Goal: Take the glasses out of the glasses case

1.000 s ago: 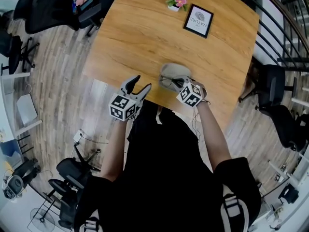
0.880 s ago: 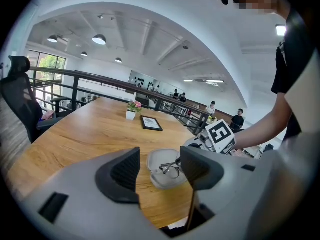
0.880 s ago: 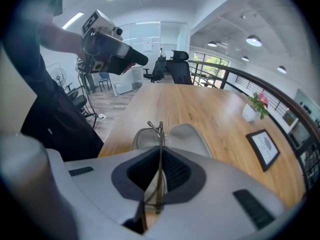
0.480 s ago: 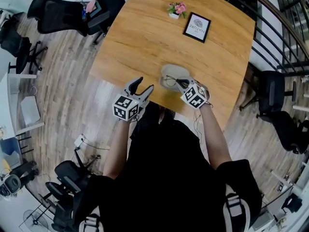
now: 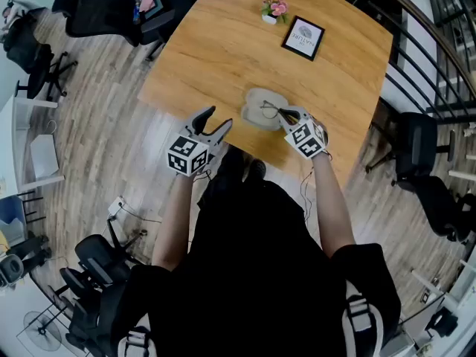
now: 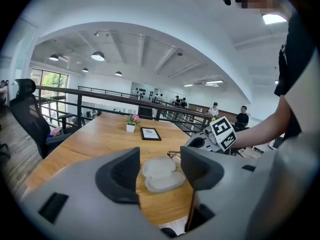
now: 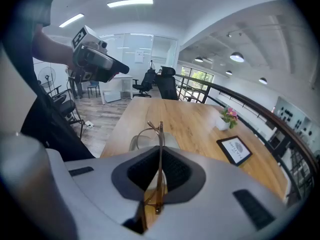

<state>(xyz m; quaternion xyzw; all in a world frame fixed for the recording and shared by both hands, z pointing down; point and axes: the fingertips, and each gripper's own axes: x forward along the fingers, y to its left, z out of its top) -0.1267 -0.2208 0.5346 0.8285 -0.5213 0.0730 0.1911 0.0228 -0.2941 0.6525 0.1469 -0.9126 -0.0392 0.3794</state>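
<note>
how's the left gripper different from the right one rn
The left gripper has its jaws apart with nothing between the pads; the right gripper is shut on the thin frame of the glasses. The left gripper is held to the left of the open glasses case, apart from it; the right gripper is at the case's right side. Both are grey and carry a cube with square markers.

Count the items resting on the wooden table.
3: the open glasses case near the person's edge, and a small flower pot beside a framed picture at the far end. None seems hidden.
</note>
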